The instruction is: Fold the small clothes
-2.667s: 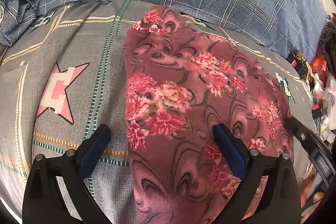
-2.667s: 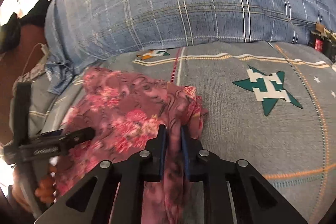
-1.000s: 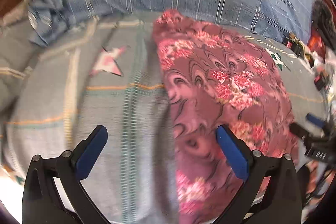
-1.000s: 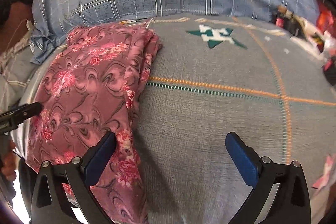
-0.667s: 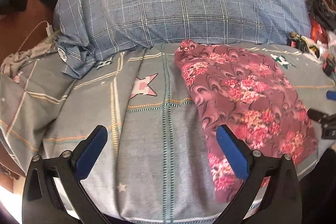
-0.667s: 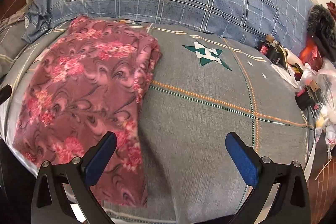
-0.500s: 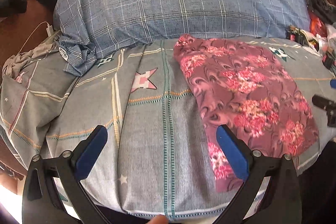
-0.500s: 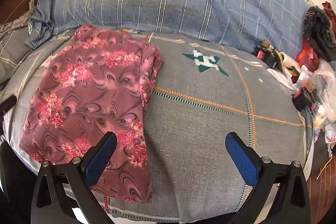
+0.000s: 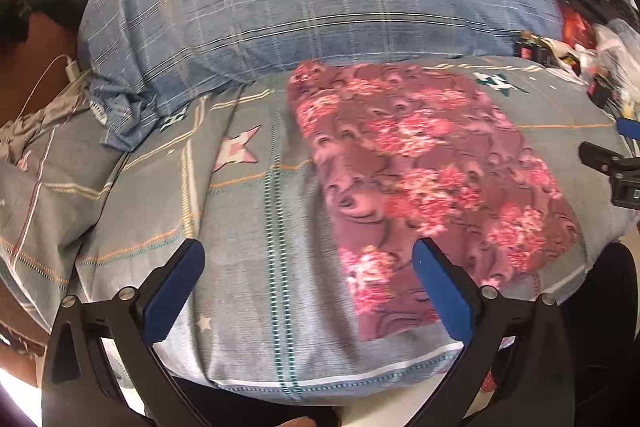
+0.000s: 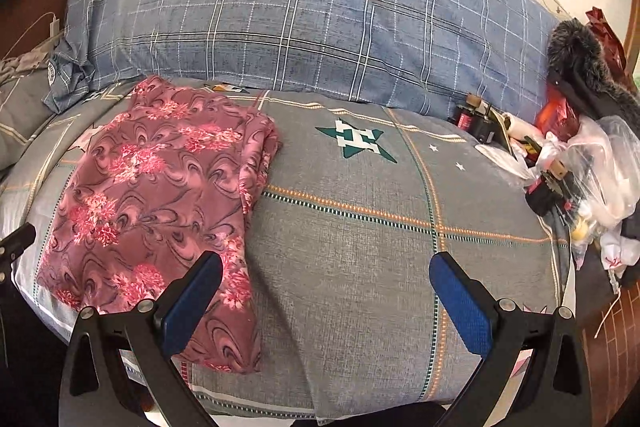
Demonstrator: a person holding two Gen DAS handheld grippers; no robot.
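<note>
A maroon garment with pink flowers (image 9: 424, 171) lies folded flat in a long rectangle on the grey patterned bedspread (image 9: 256, 227). It also shows in the right wrist view (image 10: 160, 203), at the bed's left. My left gripper (image 9: 308, 267) is open and empty, held above the bed's front edge just left of the garment. My right gripper (image 10: 326, 281) is open and empty, above the bedspread just right of the garment. Neither touches the cloth. The right gripper's tip (image 9: 600, 155) shows at the far right of the left wrist view.
A large blue plaid pillow (image 10: 304, 15) lies along the back of the bed. A pile of clutter with plastic bags (image 10: 592, 167) and a furry dark item (image 10: 580, 55) sits at the right. Crumpled grey bedding (image 9: 36, 131) lies at the left. The bed's front edge (image 10: 360, 403) is close below me.
My right gripper let go of the garment and opened. Both grippers pulled back and up from the bed, so the whole folded garment now shows.
</note>
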